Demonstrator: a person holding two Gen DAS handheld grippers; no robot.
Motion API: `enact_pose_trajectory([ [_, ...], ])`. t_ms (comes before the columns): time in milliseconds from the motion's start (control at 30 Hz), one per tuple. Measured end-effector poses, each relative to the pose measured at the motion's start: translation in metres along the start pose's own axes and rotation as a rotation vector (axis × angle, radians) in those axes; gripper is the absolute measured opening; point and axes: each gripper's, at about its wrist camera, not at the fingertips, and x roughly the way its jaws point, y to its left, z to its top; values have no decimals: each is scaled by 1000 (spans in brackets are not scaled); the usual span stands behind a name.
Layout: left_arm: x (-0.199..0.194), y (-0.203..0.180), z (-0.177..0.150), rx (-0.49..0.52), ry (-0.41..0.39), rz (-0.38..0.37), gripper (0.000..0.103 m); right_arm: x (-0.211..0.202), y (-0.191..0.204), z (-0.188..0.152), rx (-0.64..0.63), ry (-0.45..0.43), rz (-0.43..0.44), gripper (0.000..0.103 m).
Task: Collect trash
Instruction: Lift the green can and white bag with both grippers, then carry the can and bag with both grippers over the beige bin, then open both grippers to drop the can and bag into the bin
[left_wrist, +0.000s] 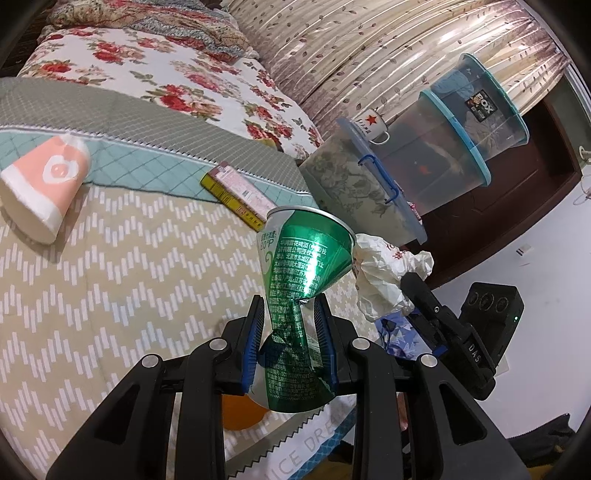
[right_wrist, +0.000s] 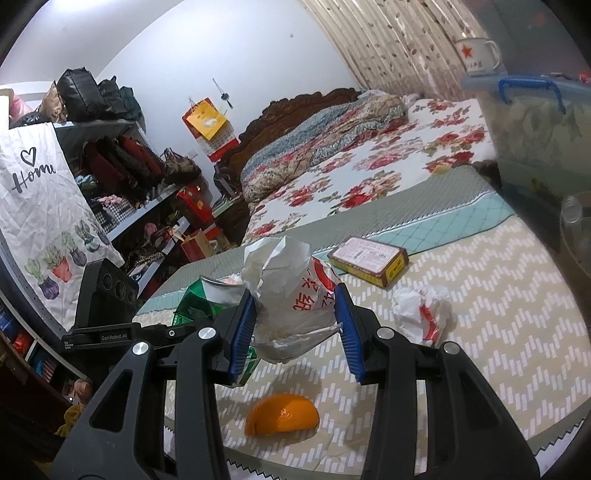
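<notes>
My left gripper (left_wrist: 290, 314) is shut on a crushed green can (left_wrist: 299, 277), pinched at its waist and held above the bed. The same green can (right_wrist: 201, 299) shows at the left of the right wrist view. My right gripper (right_wrist: 295, 306) is shut on a crumpled white paper bag with red print (right_wrist: 291, 291), lifted off the bed; that paper bag (left_wrist: 384, 277) appears to the right of the can in the left wrist view. A second crumpled paper wad (right_wrist: 421, 314) lies on the chevron blanket (right_wrist: 498, 314). An orange peel piece (right_wrist: 282, 413) sits near the bed's front edge. A flat yellow-edged box (right_wrist: 369, 260) lies further back.
A pink and white pouch (left_wrist: 40, 188) lies on the bed at the left. Stacked clear storage bins with blue lids (left_wrist: 436, 147) and a white mug with a red star (left_wrist: 373, 125) stand beside the bed. Shelves of clothes (right_wrist: 122, 162) line the far wall.
</notes>
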Motion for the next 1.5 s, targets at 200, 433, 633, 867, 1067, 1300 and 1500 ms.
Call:
enact_pose_trajectory([
  [200, 8, -22, 10, 46, 3, -18, 26, -17, -13, 8, 28, -45, -20, 45],
  [433, 36, -50, 23, 101, 44, -37, 26, -44, -42, 13, 76, -103, -77, 45],
  [633, 80, -88, 37, 170, 105, -64, 26, -70, -82, 11, 153, -147, -141, 45],
  [867, 150, -140, 50, 253, 207, -100, 26, -105, -135, 10, 230, -218, -234, 45],
  [1067, 237, -197, 59, 343, 313, -124, 26, -138, -200, 11, 321, -284, -365, 45],
  [1300, 335, -245, 59, 410, 400, -111, 26, -148, -269, 15, 394, -286, -466, 47],
  [1500, 401, -256, 56, 399, 418, -37, 54, -135, -305, 20, 418, -245, -528, 72],
])
